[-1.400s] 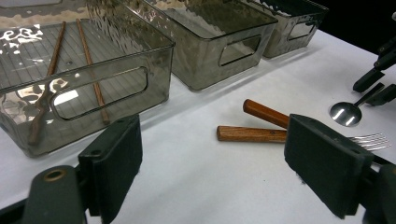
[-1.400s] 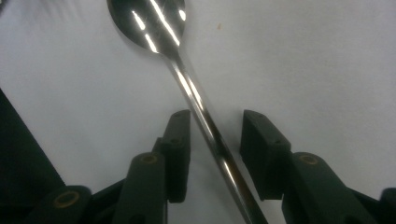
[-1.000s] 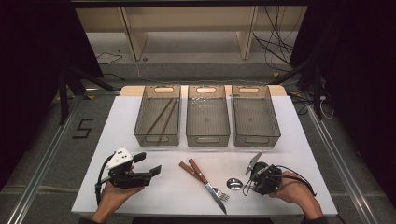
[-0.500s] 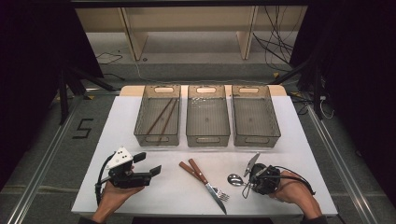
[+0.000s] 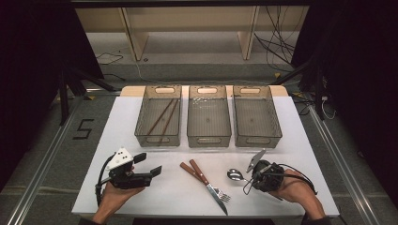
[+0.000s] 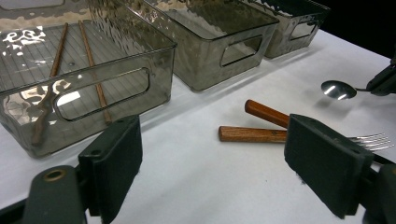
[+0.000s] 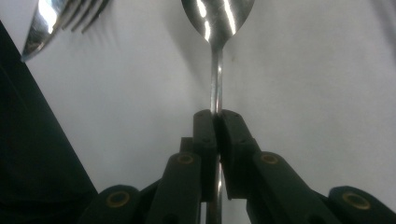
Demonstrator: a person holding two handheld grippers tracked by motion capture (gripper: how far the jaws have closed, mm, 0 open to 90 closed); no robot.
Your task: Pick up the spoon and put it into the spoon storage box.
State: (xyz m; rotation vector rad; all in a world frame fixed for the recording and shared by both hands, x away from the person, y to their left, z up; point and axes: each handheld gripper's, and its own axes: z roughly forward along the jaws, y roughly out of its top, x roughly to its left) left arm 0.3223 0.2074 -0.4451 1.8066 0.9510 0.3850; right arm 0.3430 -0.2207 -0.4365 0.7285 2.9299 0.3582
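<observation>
Since the earlier high view, little has shifted: right gripper (image 5: 251, 176) sits at lower right of frame as before, but its jaws have just been closing and now clamp the spoon (image 5: 234, 175) by its handle. Left gripper (image 5: 152, 169) hasn't budged, lower left of frame.

Right gripper view shows the grip best: the spoon's thin handle runs straight up the frame's centre, pinched between the two pads (image 7: 205, 135) w/ no gap left, bowl (image 7: 217, 16) sticking out past the fingertips at top centre. So the thing lies along the jaws' axis, held near mid-handle, bowl free ahead. In the high view the bowl points toward frame left, close to the table (image 5: 178, 201) surface (lifted or just resting, can't tell).

Why the handle pinch: prob. gives a firm hold on a narrow flat part and leaves the bowl clear for dropping into a bin. Three clear bins (image 5: 209, 117) line the upper middle of frame; the left one already holds chopsticks (image 5: 162, 117), the other two look bare, so this reads as sorting cutlery by kind.

Left gripper's jaws stand wide apart, holding nothing; in the left gripper view its pads (image 6: 116, 163) frame the wood-handled knife (image 6: 252, 134) and fork (image 6: 268, 114) lying crossed at centre, poss. waiting its turn.
</observation>
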